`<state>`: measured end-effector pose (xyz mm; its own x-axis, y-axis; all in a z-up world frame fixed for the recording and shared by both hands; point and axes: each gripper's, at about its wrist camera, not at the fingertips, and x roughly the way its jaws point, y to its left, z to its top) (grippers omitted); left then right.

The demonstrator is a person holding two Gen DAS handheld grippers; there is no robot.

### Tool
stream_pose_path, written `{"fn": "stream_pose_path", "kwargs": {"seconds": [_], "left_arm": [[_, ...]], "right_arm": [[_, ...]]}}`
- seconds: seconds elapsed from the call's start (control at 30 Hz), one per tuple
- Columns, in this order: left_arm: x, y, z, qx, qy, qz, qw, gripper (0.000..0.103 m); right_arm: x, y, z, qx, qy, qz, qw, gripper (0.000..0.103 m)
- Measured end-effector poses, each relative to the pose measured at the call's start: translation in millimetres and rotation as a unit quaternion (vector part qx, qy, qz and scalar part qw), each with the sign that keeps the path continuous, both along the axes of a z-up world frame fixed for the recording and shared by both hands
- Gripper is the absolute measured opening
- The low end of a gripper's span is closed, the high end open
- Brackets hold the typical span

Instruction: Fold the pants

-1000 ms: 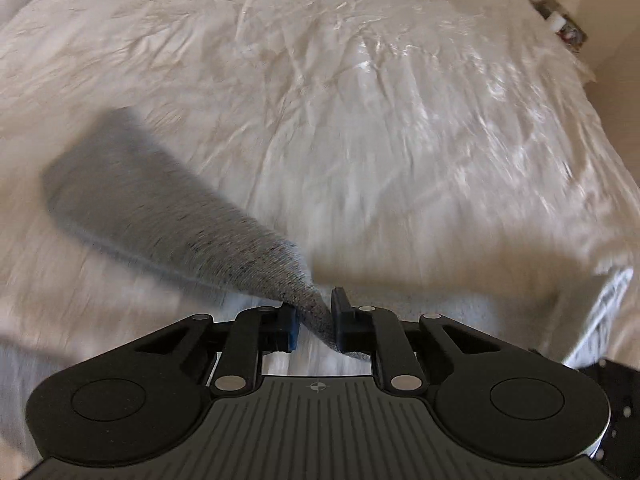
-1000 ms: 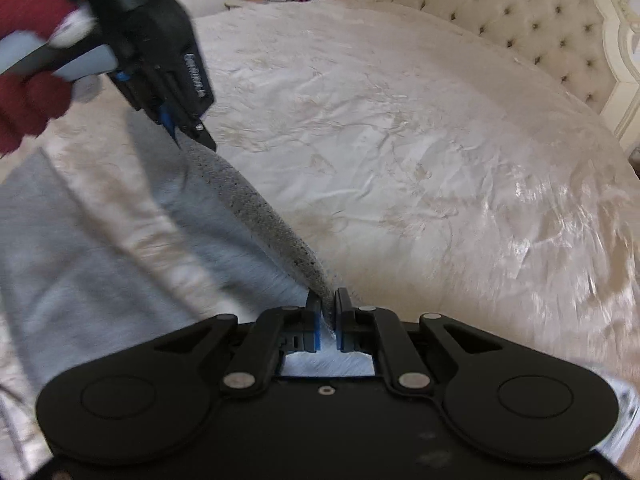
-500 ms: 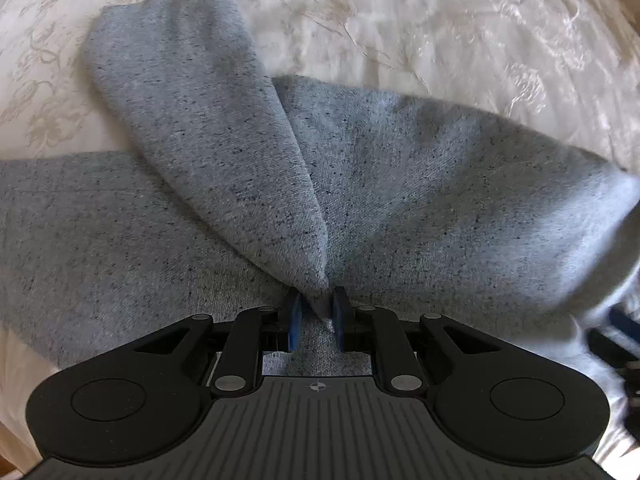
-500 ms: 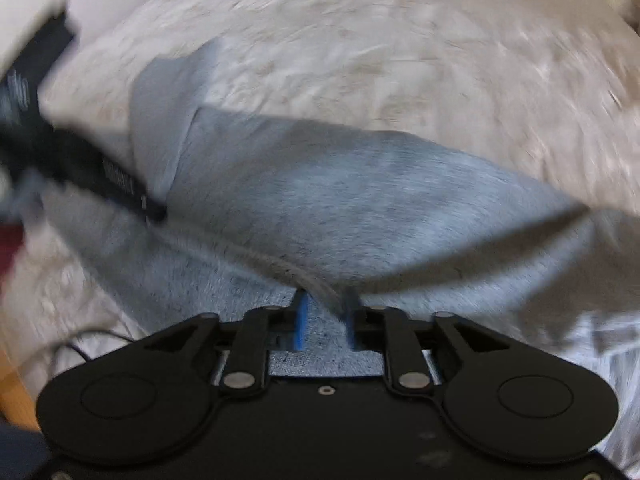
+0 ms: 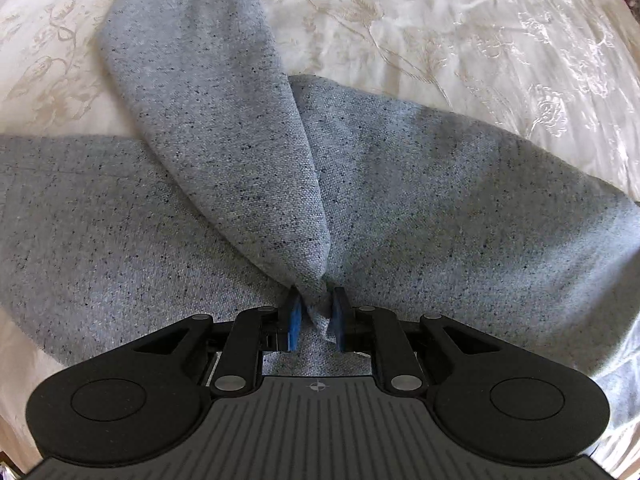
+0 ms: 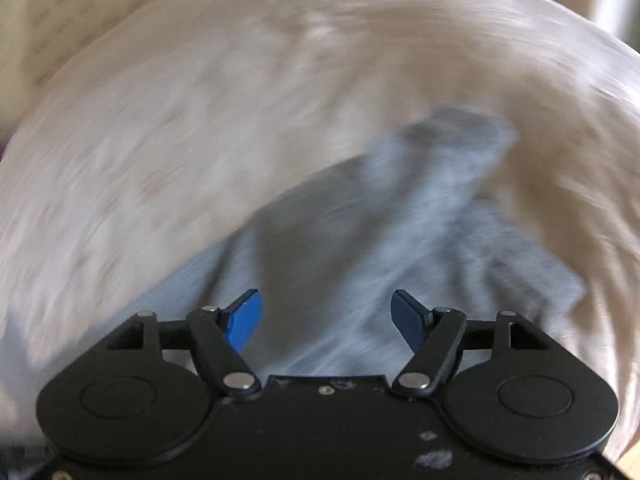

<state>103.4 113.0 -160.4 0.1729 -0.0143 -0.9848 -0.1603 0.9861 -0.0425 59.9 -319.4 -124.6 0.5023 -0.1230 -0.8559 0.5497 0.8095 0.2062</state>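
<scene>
Cream embroidered bedspread covers the bed, floral stitching visible in the left wrist view. Grey speckled pants lie spread flat across it, wide band running left to right. One pant section rises as a tapering fold from the upper left down to a pinched point at the left gripper. Left gripper jaws are clamped on that bunched tip of fabric, blue pads pressing either side, gripper looking straight down over the cloth. Right wrist view is heavily motion-blurred: pants show as a grey patch on the bedspread. Right gripper jaws are opening, spread wide, nothing between them, fabric only behind and below. Blue pads clear of cloth.
</scene>
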Motion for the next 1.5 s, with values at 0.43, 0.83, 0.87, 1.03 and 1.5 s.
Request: {"fn": "stream_pose_path", "kwargs": {"seconds": [0.43, 0.83, 0.87, 1.03, 1.5], "left_arm": [[-12, -23, -5, 0.023, -0.014, 0.018, 0.9995, 0.008], [-58, -14, 26, 0.071, -0.037, -0.003, 0.9968, 0.006], [-59, -9, 11, 0.063, -0.011, 0.011, 0.9979, 0.006], [-70, 0, -3, 0.060, 0.001, 0.026, 0.9979, 0.007], [-51, 98, 26, 0.097, -0.046, 0.038, 0.9935, 0.007]], "right_arm": [[47, -41, -7, -0.002, 0.035, 0.032, 0.999, 0.007], [-12, -27, -10, -0.068, 0.138, 0.101, 0.983, 0.006], [-16, -27, -31, -0.058, 0.160, 0.095, 0.981, 0.007], [-24, -12, -49, -0.099, 0.180, 0.099, 0.974, 0.030], [3, 152, 46, -0.001, -0.047, 0.310, 0.950, 0.054]]}}
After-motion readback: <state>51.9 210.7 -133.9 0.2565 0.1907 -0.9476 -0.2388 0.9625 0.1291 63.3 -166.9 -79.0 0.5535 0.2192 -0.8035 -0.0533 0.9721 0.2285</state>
